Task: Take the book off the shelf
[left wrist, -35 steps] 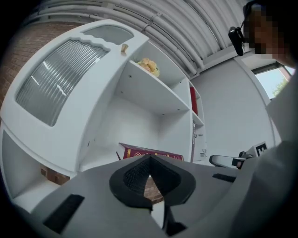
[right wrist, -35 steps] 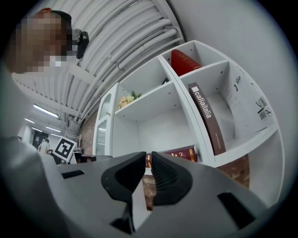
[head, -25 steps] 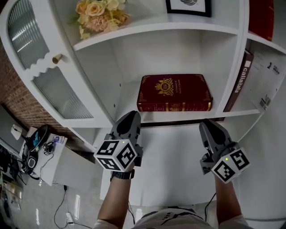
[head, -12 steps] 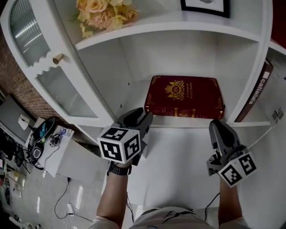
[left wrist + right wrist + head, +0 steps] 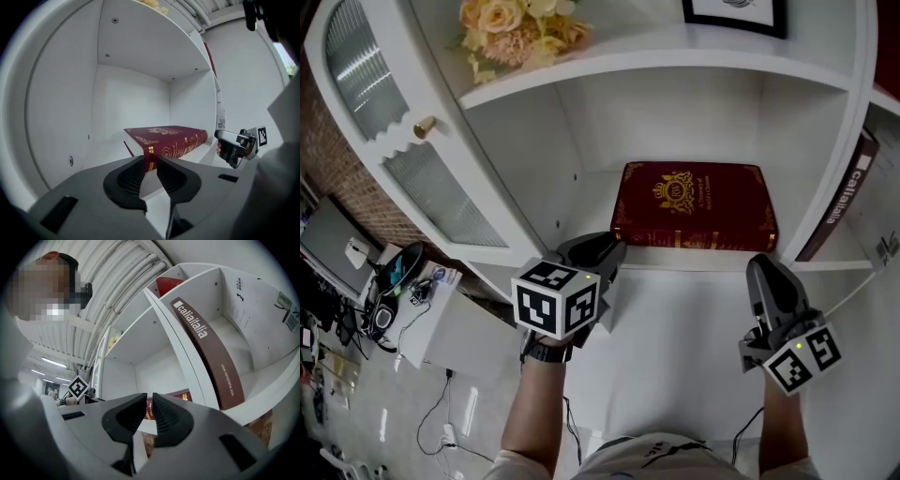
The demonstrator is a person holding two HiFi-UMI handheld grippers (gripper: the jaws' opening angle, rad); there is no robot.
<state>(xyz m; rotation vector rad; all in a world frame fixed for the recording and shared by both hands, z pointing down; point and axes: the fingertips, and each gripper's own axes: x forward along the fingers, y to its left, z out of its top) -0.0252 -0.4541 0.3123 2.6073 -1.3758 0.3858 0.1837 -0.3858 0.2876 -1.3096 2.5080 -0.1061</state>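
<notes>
The left gripper, on an outstretched forearm, points slightly down at the shelf's front edge. Its jaws are a little apart and have just been closing, with nothing between them (the dark red, gold-stamped hardcover book lies flat on the white wooden shelf just beyond). The right gripper, jaws together and empty, tilts upward; the frame's bottom edge cuts off most of its forearm.

You see a dark red hardcover book stamped with a gold crest and borders on a plain white painted shelf; pale peach flowers above.
</notes>
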